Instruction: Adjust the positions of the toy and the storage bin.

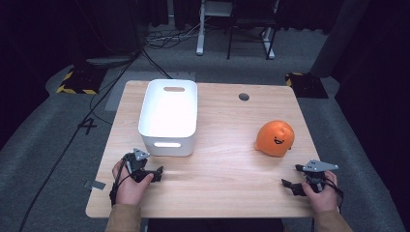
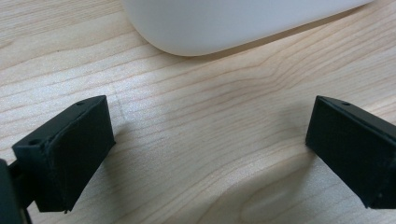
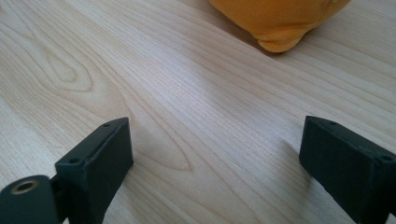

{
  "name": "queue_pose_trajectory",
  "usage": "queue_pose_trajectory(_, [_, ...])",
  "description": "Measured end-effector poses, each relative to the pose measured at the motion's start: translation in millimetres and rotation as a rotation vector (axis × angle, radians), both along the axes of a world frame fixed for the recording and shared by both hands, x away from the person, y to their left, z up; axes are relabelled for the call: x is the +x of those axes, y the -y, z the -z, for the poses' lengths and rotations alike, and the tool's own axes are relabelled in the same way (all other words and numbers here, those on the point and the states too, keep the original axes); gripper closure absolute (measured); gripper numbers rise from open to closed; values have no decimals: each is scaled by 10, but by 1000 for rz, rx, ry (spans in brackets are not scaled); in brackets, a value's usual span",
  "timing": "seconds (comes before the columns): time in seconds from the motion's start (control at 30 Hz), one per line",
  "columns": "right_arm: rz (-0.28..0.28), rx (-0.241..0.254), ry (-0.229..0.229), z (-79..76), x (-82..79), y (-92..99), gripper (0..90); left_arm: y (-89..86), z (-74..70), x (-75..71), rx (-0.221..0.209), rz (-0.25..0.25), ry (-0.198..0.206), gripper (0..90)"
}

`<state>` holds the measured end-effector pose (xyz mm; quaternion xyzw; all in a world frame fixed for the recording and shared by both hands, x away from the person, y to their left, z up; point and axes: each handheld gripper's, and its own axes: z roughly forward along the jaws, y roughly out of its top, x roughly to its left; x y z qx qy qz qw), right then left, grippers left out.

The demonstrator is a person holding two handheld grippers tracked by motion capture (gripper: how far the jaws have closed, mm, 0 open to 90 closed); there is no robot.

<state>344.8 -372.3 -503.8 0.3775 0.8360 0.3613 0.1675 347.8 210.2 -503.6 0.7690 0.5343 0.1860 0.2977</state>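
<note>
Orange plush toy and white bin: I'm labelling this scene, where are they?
orange plush toy (image 1: 275, 138), high view, middle of its smiling front.
white bin (image 1: 167, 143), high view, near wall by the handle slot.

Left gripper (image 1: 153, 173) sits low at the near left, jaws spread wide with nothing between; right gripper (image 1: 291, 180) at the near right, likewise spread wide and empty.

Grey carpet floor (image 1: 43, 130), wooden table (image 1: 227, 159), dark surroundings

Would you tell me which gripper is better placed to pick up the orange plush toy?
Right. The right gripper rests open just below the orange plush toy; the left gripper sits by the white bin.
</note>
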Motion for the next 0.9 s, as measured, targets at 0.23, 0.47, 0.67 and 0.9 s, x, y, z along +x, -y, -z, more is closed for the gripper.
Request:
queue_pose_trajectory(0.23, [5,4,-1,1,-2,-6,97,-80,-34,-16,-7,13,2,169])
queue_pose_trajectory(0.47, [0,1,3,2,-1,-2,96,-255,-176,-69,-43,26,-25,226])
queue_pose_trajectory(0.67, [0,1,2,2,-1,-2,96,-298,-265,-90,-51,45,-33,237])
queue_pose_trajectory(0.9, [0,1,3,2,-1,-1,96,-312,-437,-148,-60,48,-8,225])
